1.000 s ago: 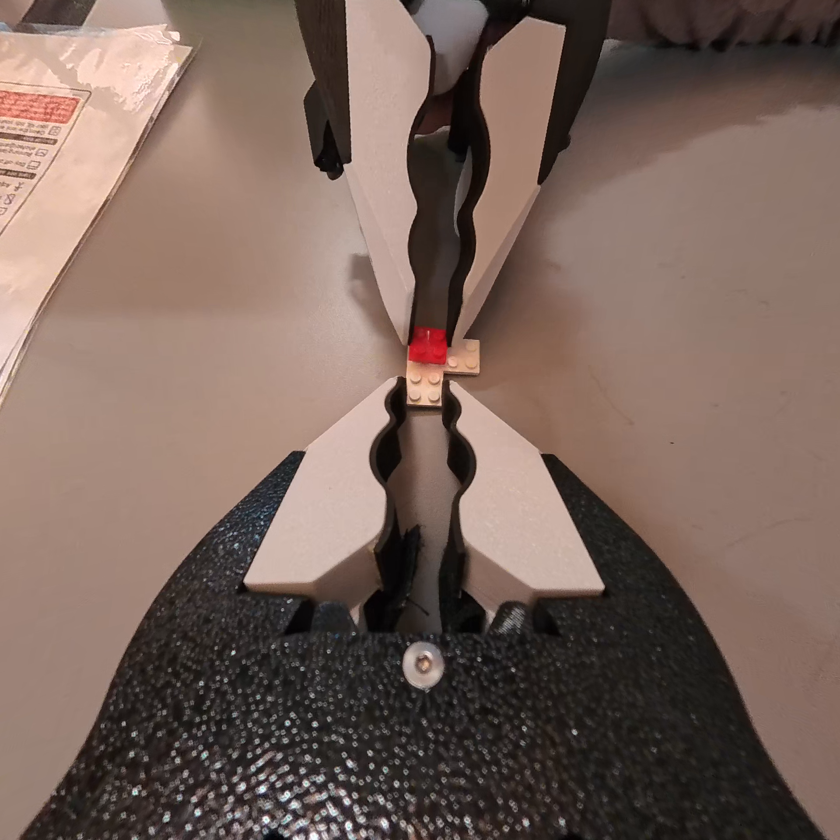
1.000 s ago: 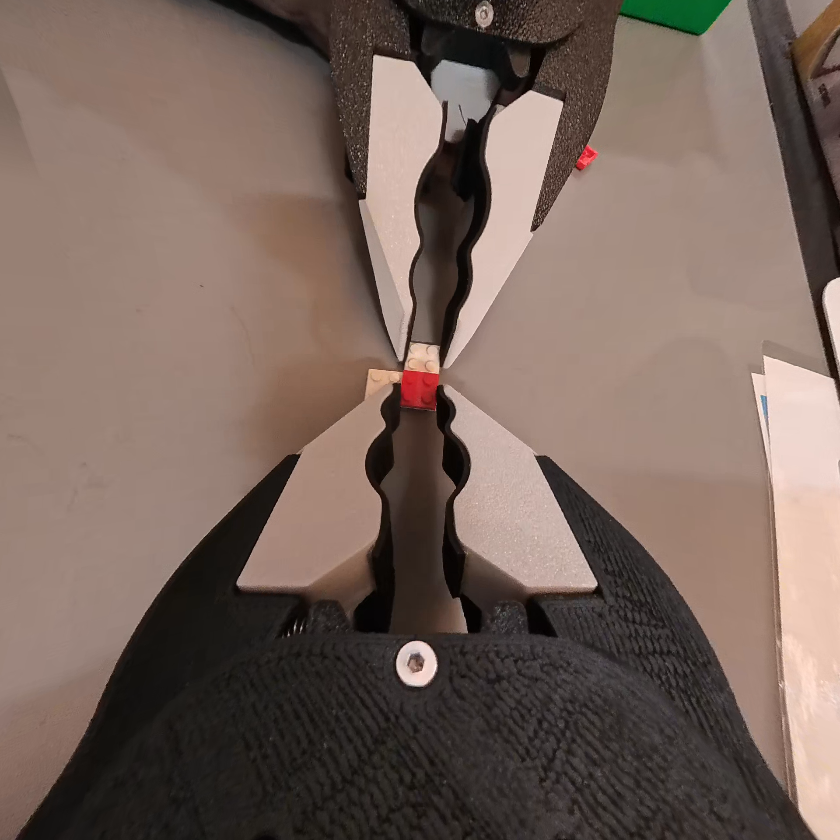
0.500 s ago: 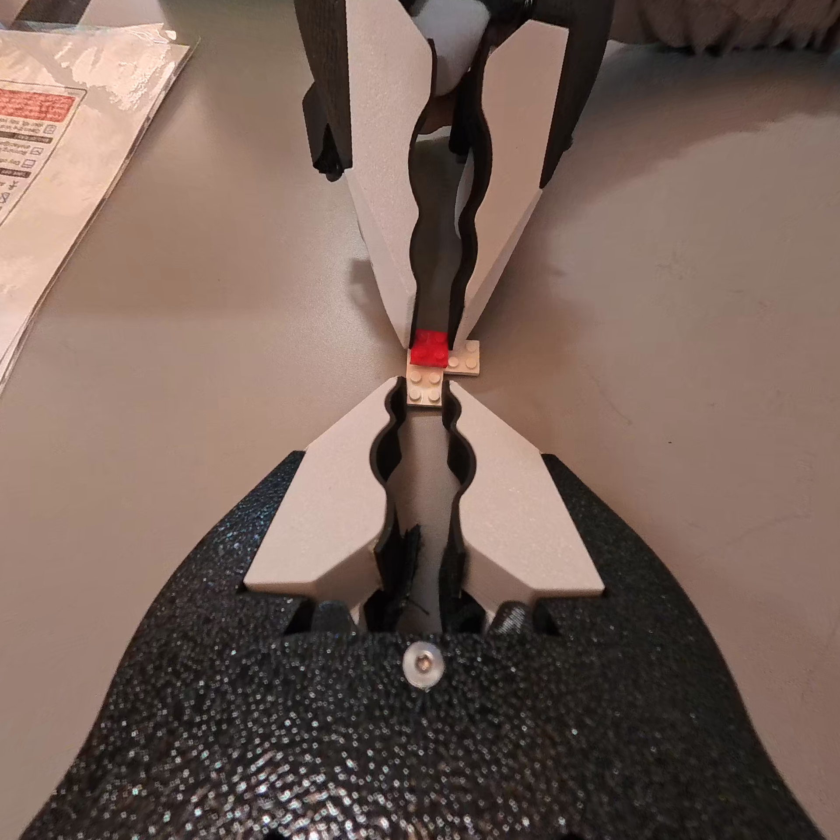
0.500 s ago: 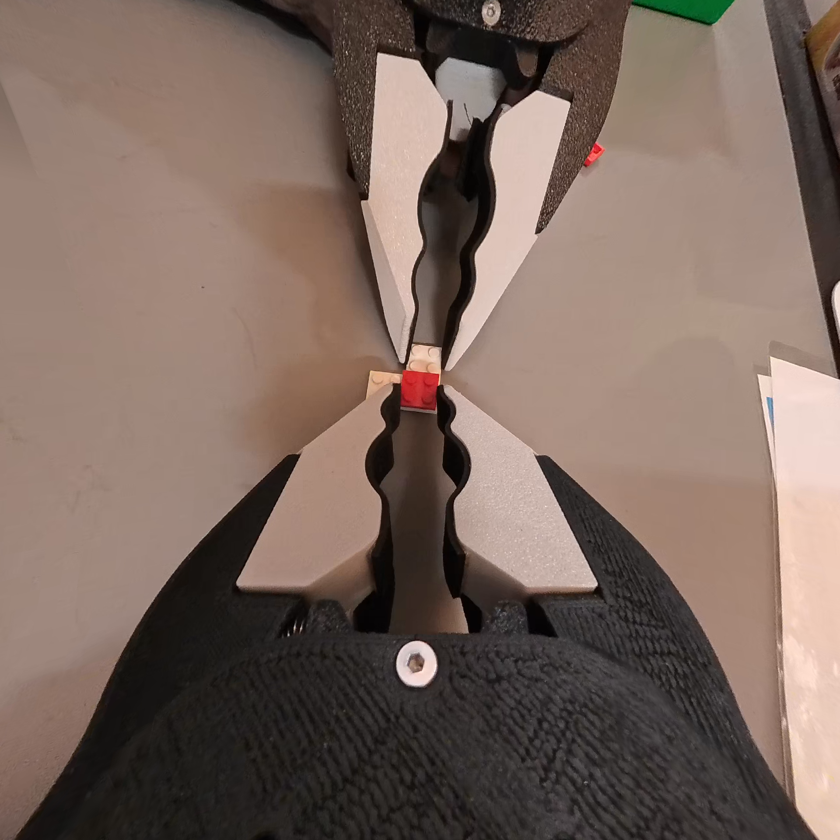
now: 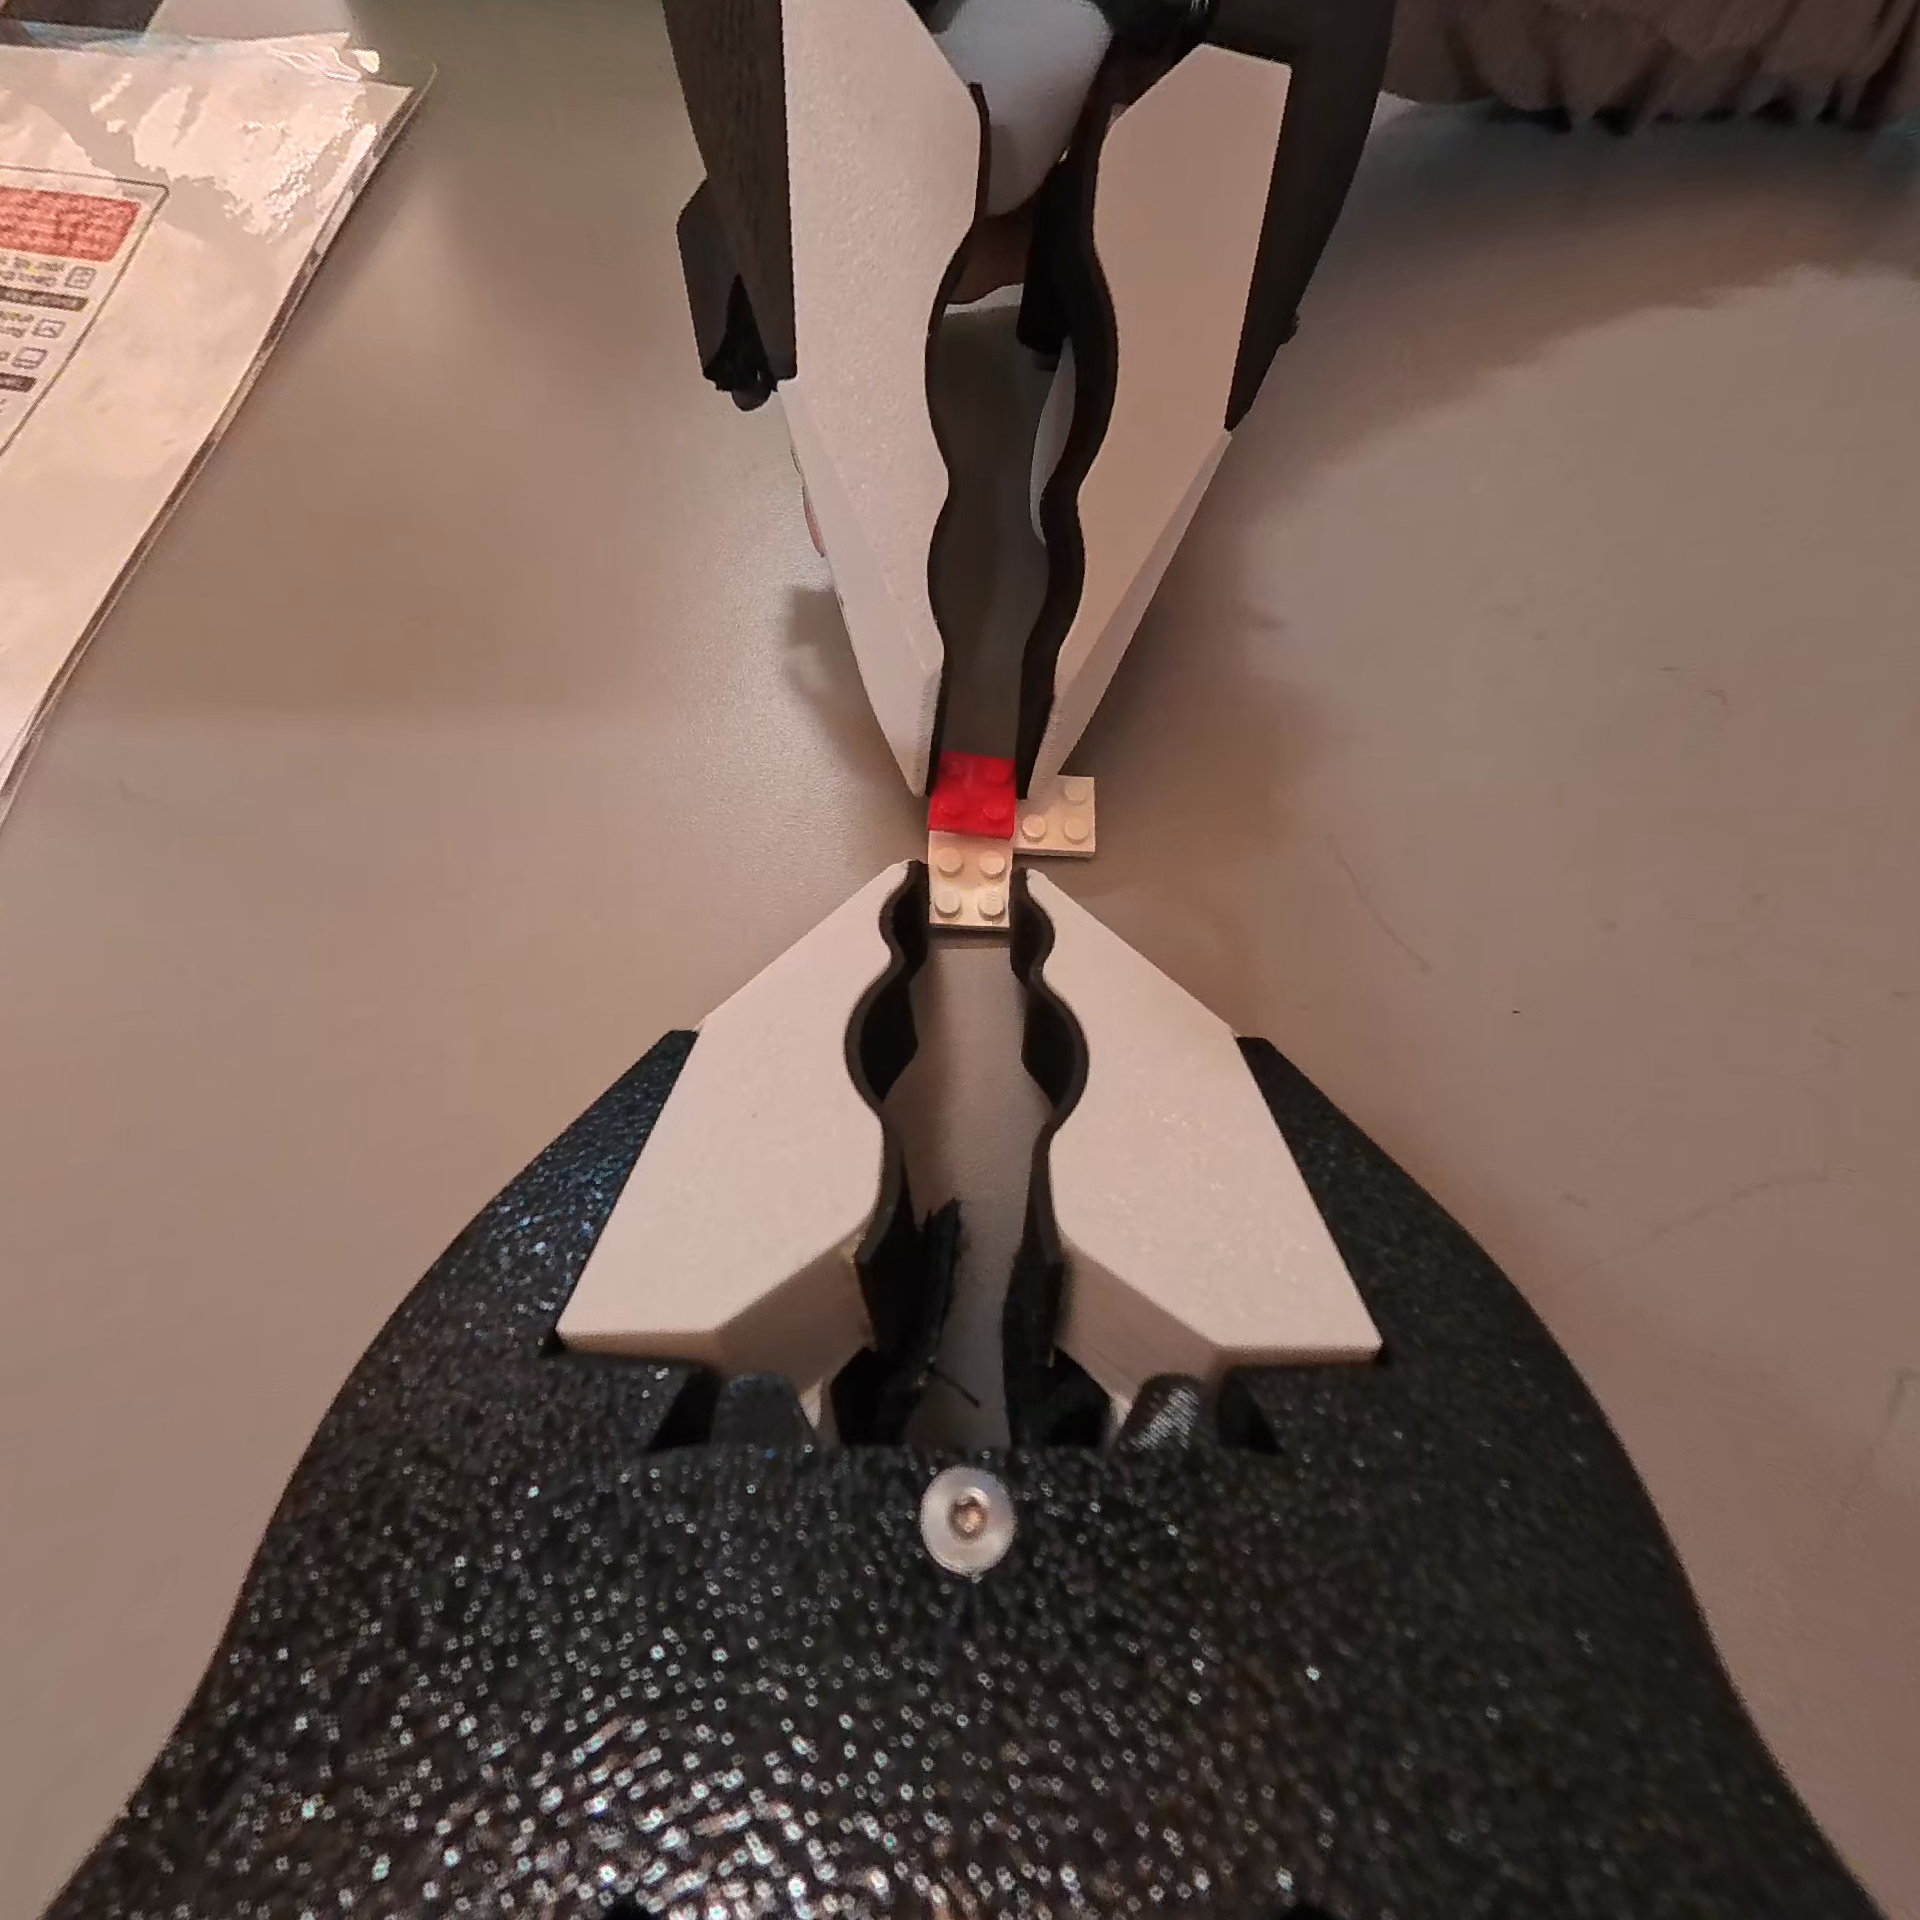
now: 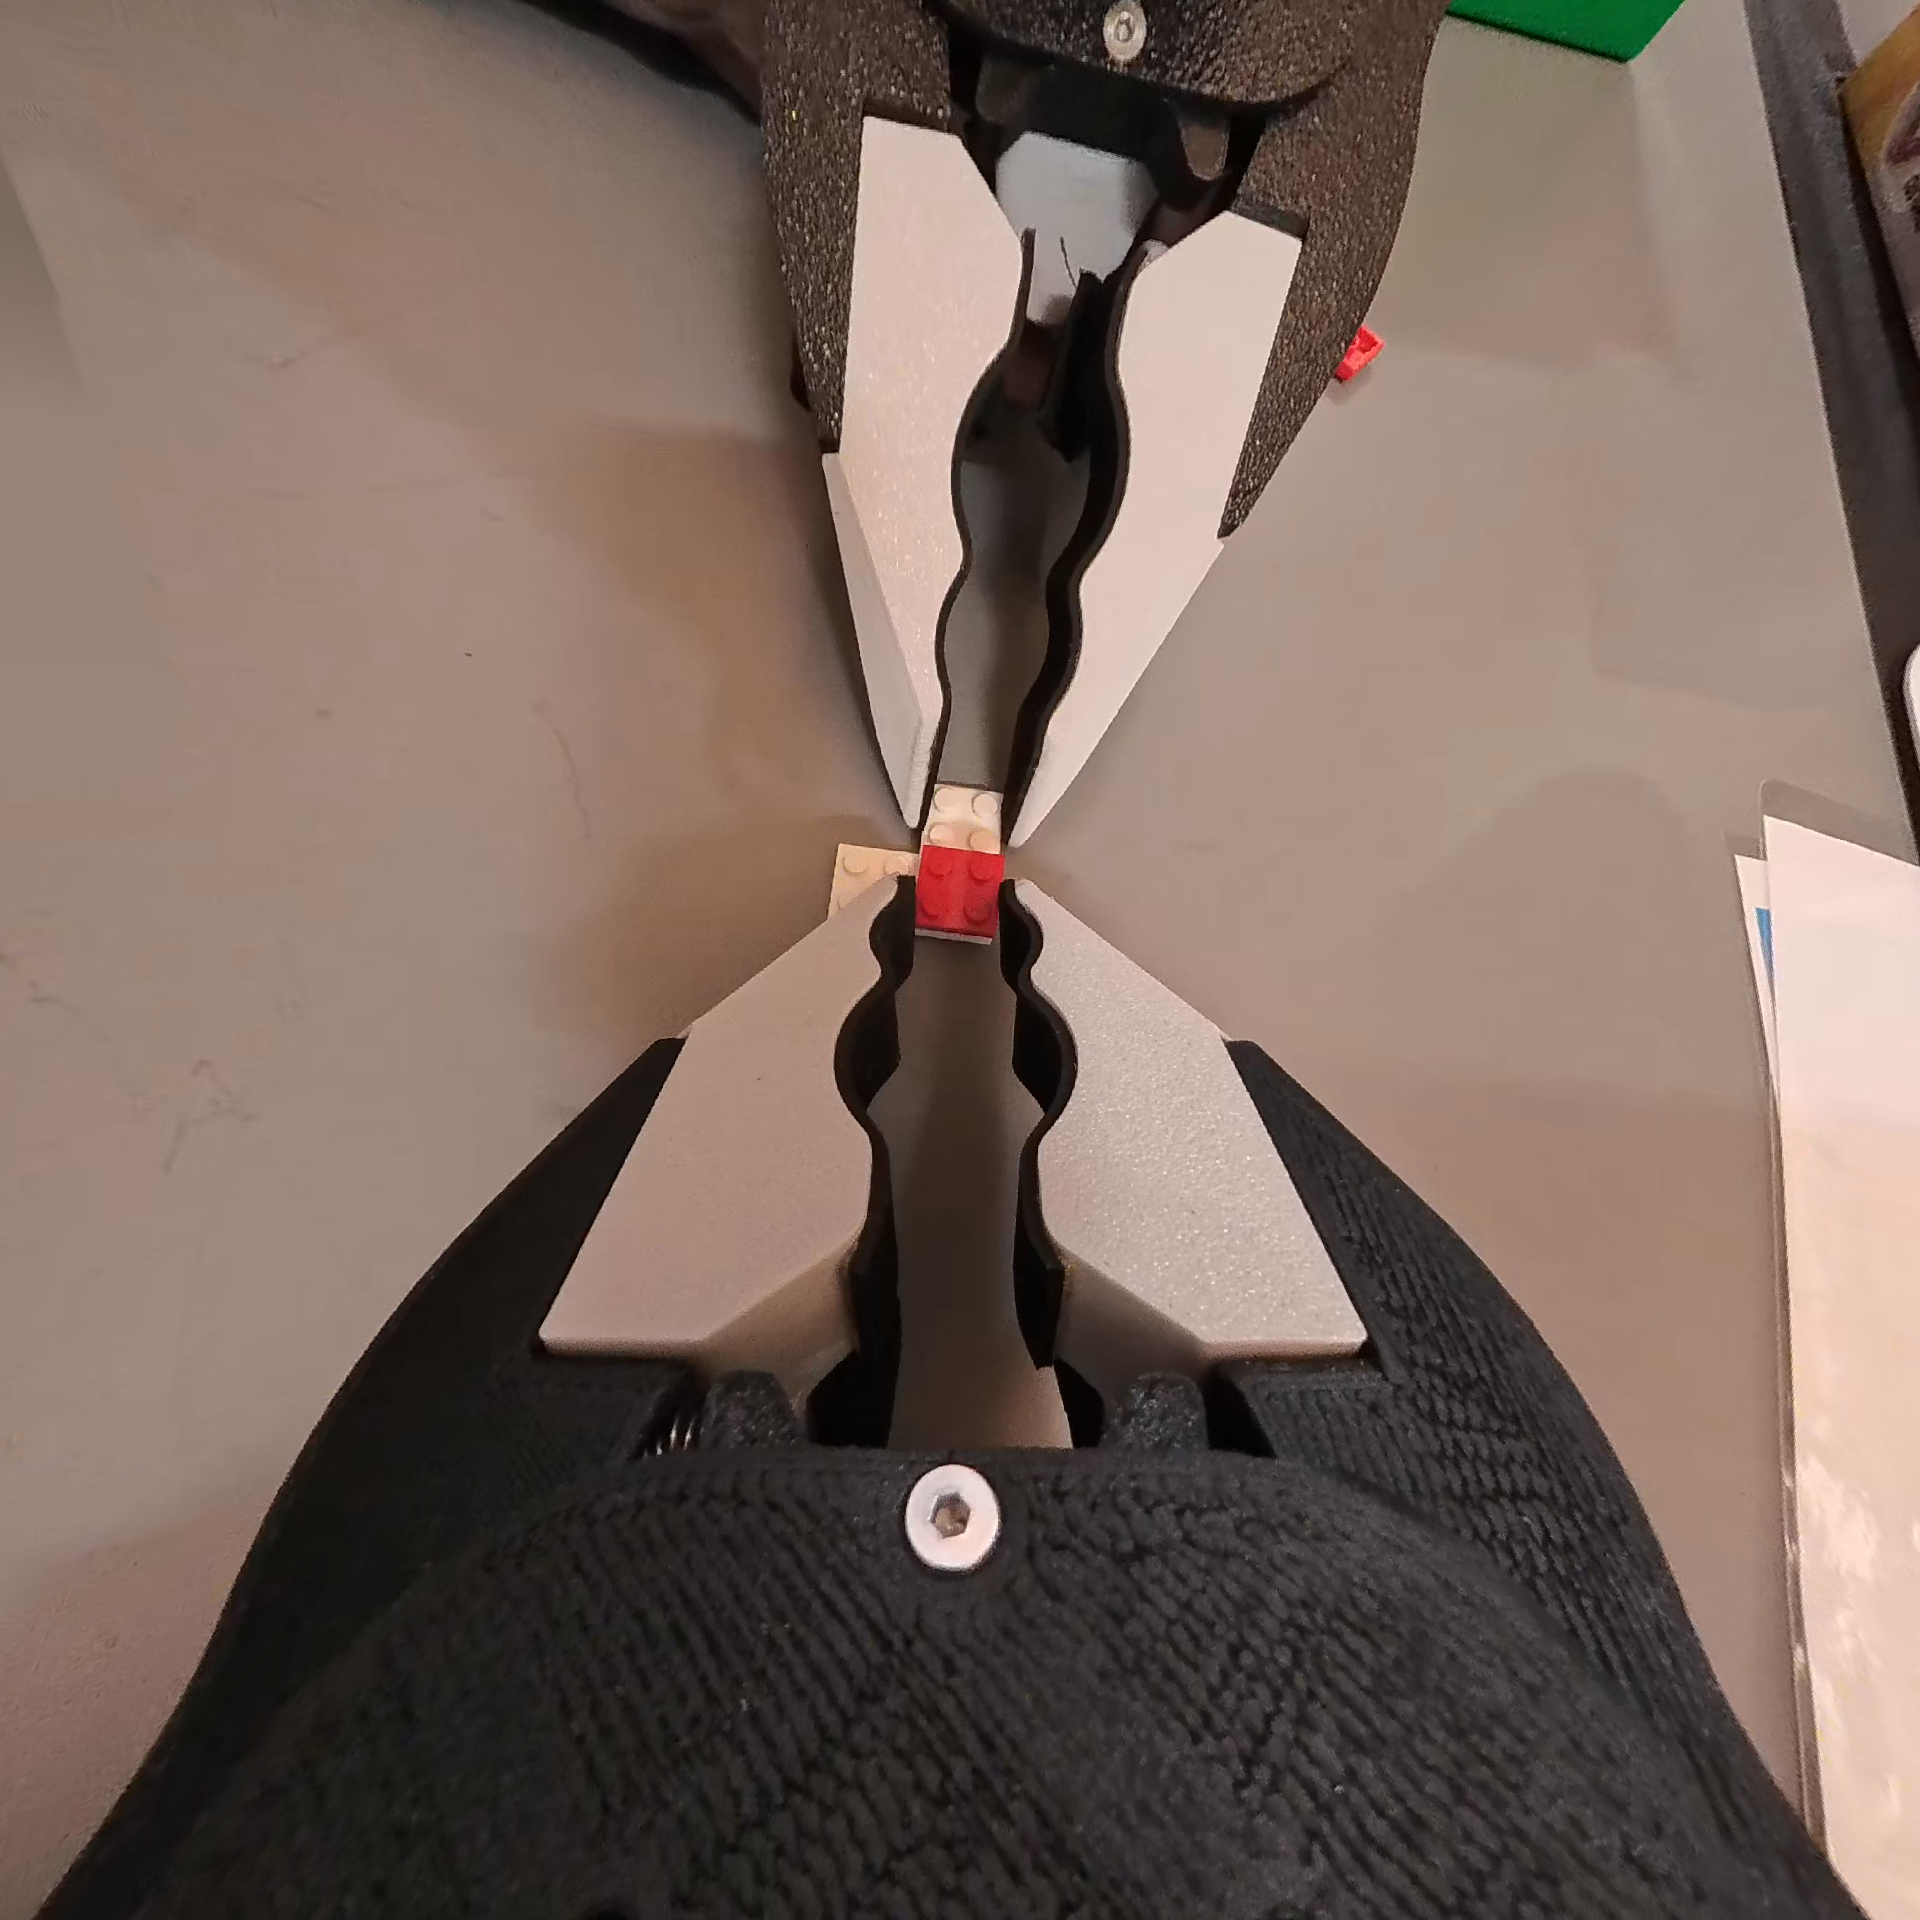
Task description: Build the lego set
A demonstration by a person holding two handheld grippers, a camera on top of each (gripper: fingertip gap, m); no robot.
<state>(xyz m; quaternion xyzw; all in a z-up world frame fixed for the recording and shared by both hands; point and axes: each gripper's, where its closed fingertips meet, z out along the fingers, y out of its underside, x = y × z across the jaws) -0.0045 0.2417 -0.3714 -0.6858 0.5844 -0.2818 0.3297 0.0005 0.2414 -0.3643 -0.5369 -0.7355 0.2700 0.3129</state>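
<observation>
grey tabletop [image 5: 416,727] carries a clear plastic bag [image 5: 125,312] with a printed label off at one side, and a small loose red piece [image 6: 1359,355] lies beyond the left tool. at the middle the left gripper [image 5: 969,899] and right gripper [image 6: 958,902] meet tip to tip, the left pinched narrowly on the near end of the tan l-shaped plate [image 5: 971,883]. the right is closed just as narrowly on the red brick [image 6: 958,885], which sits on that plate's corner with the tan studs showing beside and past it.

plastic-sleeved sheet [image 5: 135,312] on grey table [image 5: 416,727]
</observation>
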